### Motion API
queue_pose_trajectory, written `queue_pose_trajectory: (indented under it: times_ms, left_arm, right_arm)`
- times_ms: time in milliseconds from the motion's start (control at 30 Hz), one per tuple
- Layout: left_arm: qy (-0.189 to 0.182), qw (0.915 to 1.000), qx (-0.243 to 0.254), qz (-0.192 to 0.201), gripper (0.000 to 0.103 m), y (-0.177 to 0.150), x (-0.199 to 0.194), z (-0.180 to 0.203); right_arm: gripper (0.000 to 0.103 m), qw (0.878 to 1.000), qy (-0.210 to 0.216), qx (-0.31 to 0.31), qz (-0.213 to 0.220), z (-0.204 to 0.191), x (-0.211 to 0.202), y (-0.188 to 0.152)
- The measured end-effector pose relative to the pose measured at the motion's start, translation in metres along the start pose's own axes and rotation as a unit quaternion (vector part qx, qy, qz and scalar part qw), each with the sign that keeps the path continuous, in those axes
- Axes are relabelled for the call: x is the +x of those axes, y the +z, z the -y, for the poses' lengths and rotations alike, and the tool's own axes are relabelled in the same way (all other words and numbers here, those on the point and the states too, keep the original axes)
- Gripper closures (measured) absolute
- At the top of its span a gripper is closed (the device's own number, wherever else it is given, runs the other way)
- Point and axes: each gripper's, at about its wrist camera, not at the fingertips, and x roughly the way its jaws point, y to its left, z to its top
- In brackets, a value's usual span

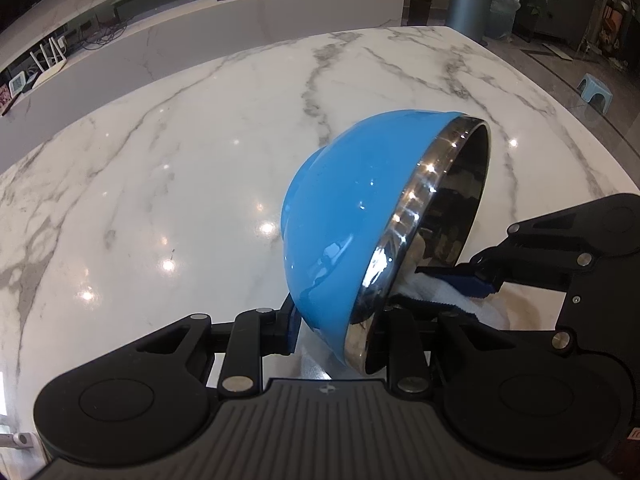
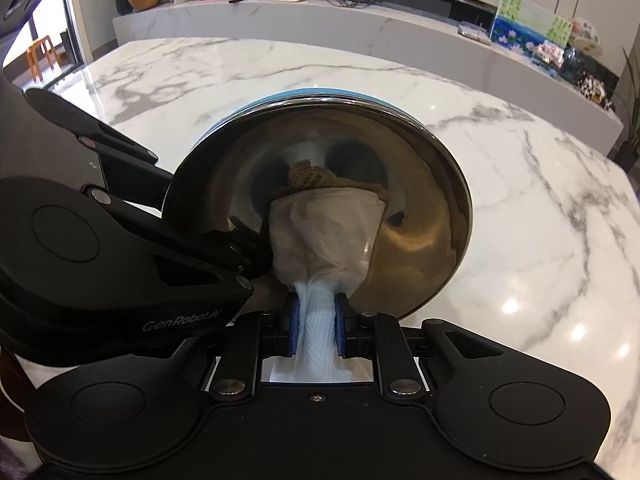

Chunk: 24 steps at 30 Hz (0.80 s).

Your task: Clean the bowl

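Above the near edge of a white marble tabletop, a blue bowl with a shiny steel lining is held tipped on its side, its opening turned toward the right gripper. The left gripper is clamped on the bowl's rim at its lowest point, one finger against the blue outside, the other inside. The right gripper is clenched on a wad of white paper towel, whose bunched end presses against the bowl's steel inner wall. A long marble counter crowded with small items runs behind the table.
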Motion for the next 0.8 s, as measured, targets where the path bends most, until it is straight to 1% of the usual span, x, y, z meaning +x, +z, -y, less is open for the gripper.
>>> queue_pose_trajectory:
  times_ms: [67,133,167,300,400,500,533,633,700,800]
  left_arm:
    - [0.009,0.9999,0.007,0.004,0.081,0.000,-0.002,0.001]
    - [0.008,0.9999,0.008,0.005,0.082,0.001,-0.002,0.001]
    - [0.008,0.9999,0.008,0.005,0.082,0.001,-0.002,0.000]
    - [0.006,1.0000,0.004,0.006,0.082,0.001,-0.002,-0.001]
    - [-0.002,0.9999,-0.013,0.009,0.080,0.001,-0.001,-0.006]
    - [-0.020,0.9989,-0.041,0.006,0.080,0.000,0.002,-0.012]
    - [-0.027,0.9984,-0.049,0.005,0.080,0.000,0.003,-0.014]
    - [-0.031,0.9981,-0.053,0.005,0.080,0.000,0.004,-0.014]
    - [-0.029,0.9982,-0.052,0.006,0.080,0.000,0.005,-0.013]
    - [-0.031,0.9981,-0.054,0.005,0.080,0.001,0.005,-0.014]
  right_arm:
    - [0.088,0.999,-0.038,-0.030,0.010,-0.005,-0.001,-0.001]
    - [0.089,0.996,-0.066,-0.054,0.019,-0.008,-0.004,-0.002]
    - [0.088,0.996,-0.064,-0.053,0.018,-0.008,-0.003,-0.002]
    - [0.088,0.999,-0.042,-0.033,0.012,-0.005,-0.002,-0.002]
    - [0.088,1.000,-0.023,-0.012,0.009,-0.001,-0.002,-0.002]
    - [0.088,1.000,-0.006,0.009,0.006,0.003,-0.003,-0.001]
    - [0.088,1.000,0.006,0.025,0.004,0.006,-0.003,-0.001]
    - [0.088,0.999,0.020,0.040,0.001,0.009,-0.005,0.002]
    - [0.088,0.998,0.038,0.057,-0.001,0.012,-0.006,0.001]
    - [0.088,0.996,0.049,0.072,-0.003,0.015,-0.008,0.000]
